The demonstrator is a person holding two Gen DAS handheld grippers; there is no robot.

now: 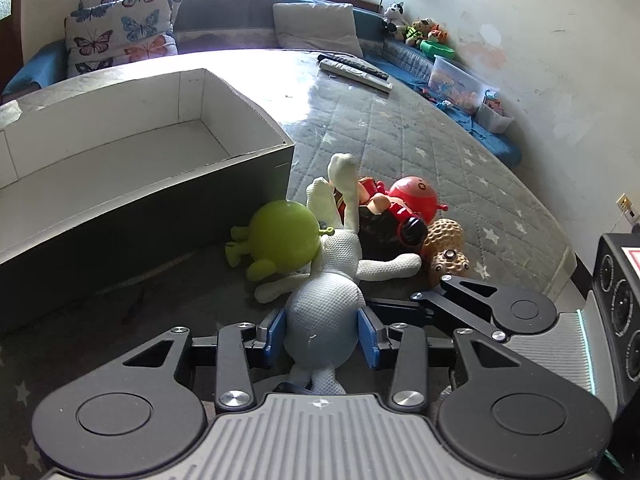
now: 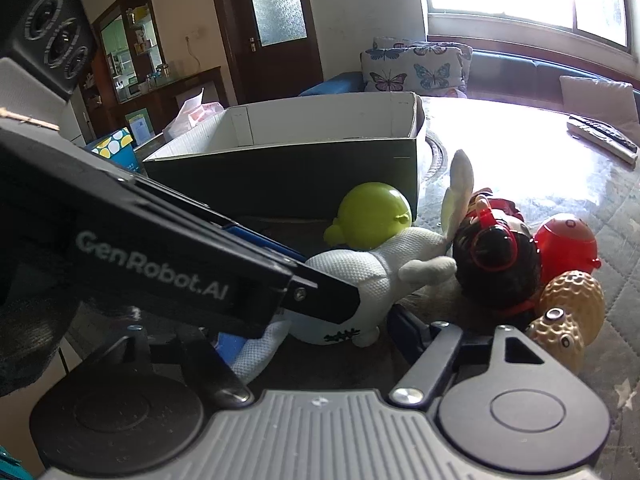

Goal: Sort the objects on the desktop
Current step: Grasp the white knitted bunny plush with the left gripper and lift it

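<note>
A white plush rabbit (image 1: 324, 312) lies on the quilted table mat, its body between the blue pads of my left gripper (image 1: 322, 336). The pads stand at its sides and the body looks unsqueezed. My right gripper (image 2: 320, 340) is open around the rabbit's (image 2: 360, 276) lower end, with its left finger hidden behind the left gripper's arm (image 2: 180, 272). A green round toy (image 1: 284, 240), a dark-haired doll with red headphones (image 1: 384, 228), a red round toy (image 1: 416, 196) and a tan peanut toy (image 1: 444, 248) crowd against the rabbit.
An open cardboard box (image 1: 140, 208) with a white inside stands just left of the toys. Remote controls (image 1: 356, 70) lie at the far edge of the table. Butterfly cushions (image 1: 120, 32) and a bench with toy bins (image 1: 460, 80) line the back.
</note>
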